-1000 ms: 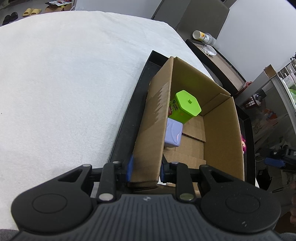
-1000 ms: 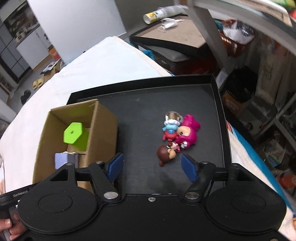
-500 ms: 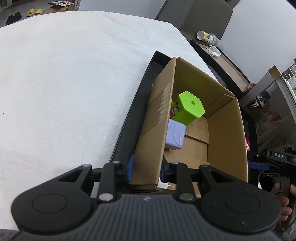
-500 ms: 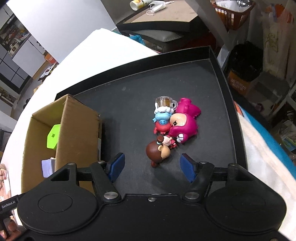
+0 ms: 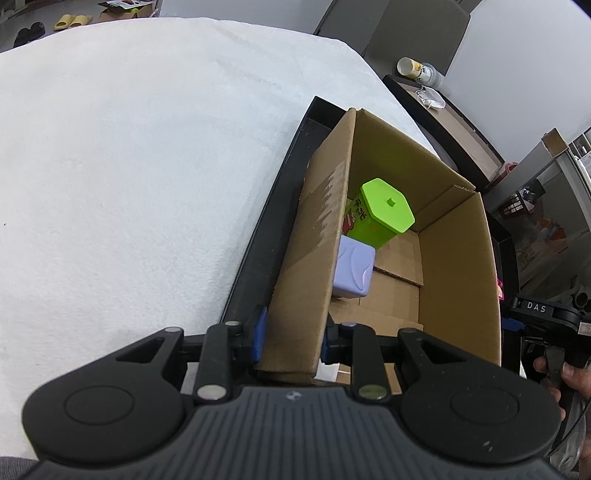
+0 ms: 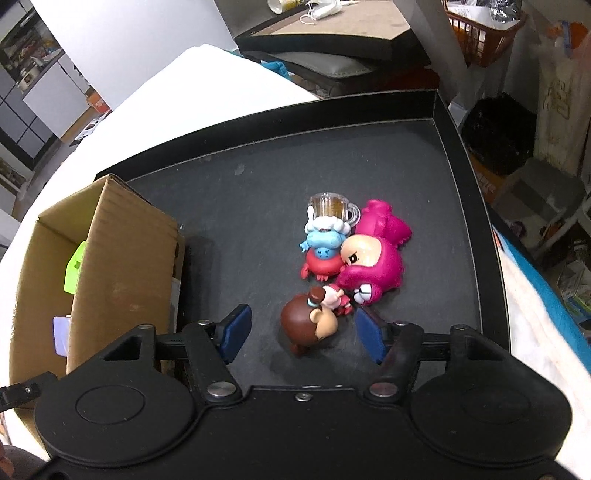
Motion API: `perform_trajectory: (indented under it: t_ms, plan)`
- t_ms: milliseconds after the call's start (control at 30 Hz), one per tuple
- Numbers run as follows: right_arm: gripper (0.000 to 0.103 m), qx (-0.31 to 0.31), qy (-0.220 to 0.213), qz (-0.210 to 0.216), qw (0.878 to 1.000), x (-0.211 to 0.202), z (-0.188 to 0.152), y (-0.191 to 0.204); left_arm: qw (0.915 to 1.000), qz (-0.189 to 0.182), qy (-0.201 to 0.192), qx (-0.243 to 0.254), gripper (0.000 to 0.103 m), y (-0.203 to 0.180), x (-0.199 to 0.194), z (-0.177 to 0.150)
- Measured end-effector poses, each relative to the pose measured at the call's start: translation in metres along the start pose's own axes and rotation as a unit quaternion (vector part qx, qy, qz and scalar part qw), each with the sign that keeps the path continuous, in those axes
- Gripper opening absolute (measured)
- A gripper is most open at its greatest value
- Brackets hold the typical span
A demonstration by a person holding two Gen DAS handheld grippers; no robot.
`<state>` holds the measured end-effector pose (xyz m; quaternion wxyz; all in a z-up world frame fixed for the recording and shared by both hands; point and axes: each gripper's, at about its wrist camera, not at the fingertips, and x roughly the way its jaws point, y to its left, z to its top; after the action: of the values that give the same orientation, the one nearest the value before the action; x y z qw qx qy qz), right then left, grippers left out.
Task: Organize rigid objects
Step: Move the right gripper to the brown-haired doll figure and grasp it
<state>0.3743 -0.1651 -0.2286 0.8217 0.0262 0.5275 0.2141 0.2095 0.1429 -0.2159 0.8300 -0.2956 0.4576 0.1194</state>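
Observation:
My left gripper (image 5: 291, 338) is shut on the near wall of the open cardboard box (image 5: 458, 273), which stands on the black tray (image 5: 258, 236). Inside the box are a green hexagonal container (image 5: 380, 214) and a lilac cube (image 5: 352, 273). My right gripper (image 6: 301, 332) is open, its blue pads on either side of a brown-haired figurine (image 6: 314, 323) lying on the tray (image 6: 258, 199). Close behind it lie a pink figurine (image 6: 373, 262), a blue-and-red figurine (image 6: 323, 251) and a tiny beer mug (image 6: 330, 206). The box (image 6: 110, 266) is left of this gripper.
The tray sits on a white cloth-covered table (image 5: 129, 166). A dark side table (image 6: 332, 33) with a cup and clutter stands beyond. An orange basket (image 6: 480, 33) and bags fill the floor on the right. The other hand and gripper show at right (image 5: 546, 317).
My right gripper has moved forward and down over the tray, so the brown-haired figurine now lies between its open pads. My left gripper keeps its hold on the box wall.

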Motion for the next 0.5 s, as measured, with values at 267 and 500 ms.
perform_trajectory:
  t_ms: [267,500]
  plan:
    - [0.034,0.007,0.003,-0.005,1.0,-0.008,-0.007,-0.004,1.0,0.0,0.002,-0.001,0.025,0.001,0.0,0.0]
    - [0.034,0.024,-0.001,-0.004,1.0,-0.027,-0.018,-0.001,1.0,-0.002,0.002,-0.002,0.025,0.001,-0.001,0.0]
